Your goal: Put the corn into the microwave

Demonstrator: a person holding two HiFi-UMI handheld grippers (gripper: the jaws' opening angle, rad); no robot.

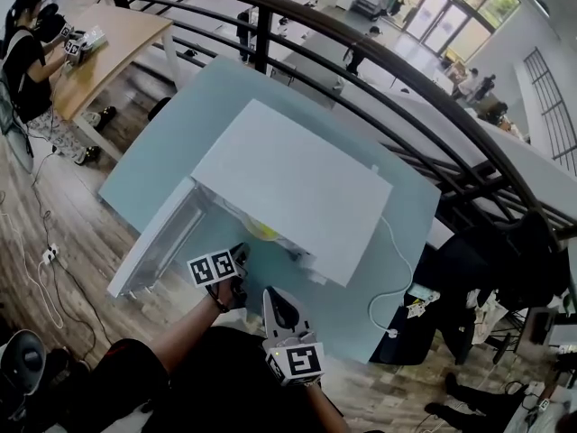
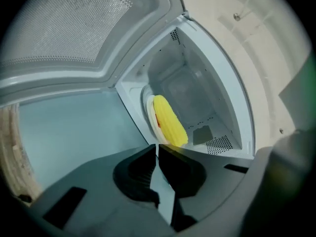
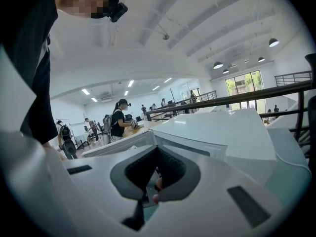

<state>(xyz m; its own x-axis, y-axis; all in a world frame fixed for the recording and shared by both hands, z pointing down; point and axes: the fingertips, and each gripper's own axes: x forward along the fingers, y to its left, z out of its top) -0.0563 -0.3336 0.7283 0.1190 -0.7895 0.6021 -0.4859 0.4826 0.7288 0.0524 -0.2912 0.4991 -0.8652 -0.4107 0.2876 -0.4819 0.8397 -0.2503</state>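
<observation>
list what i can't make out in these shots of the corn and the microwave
- Head view: the corn is mostly hidden under the top of the microwave; only a yellow sliver shows.
- Left gripper view: the white plate is largely covered by the corn.
- Right gripper view: pinkish spots by the right gripper are too small to name; that gripper's body blocks the microwave's inside.

— What sort of place is shown?
— An open, two-level work hall, like a lab. Beyond the right claw (image 3: 154,196) run a dark railing (image 3: 237,98), ceiling strip lights (image 3: 129,83) and tall windows (image 3: 244,85). Left of the claw, a person (image 3: 118,120) works at a wooden table (image 1: 108,34) on plank floor (image 1: 81,233).
</observation>
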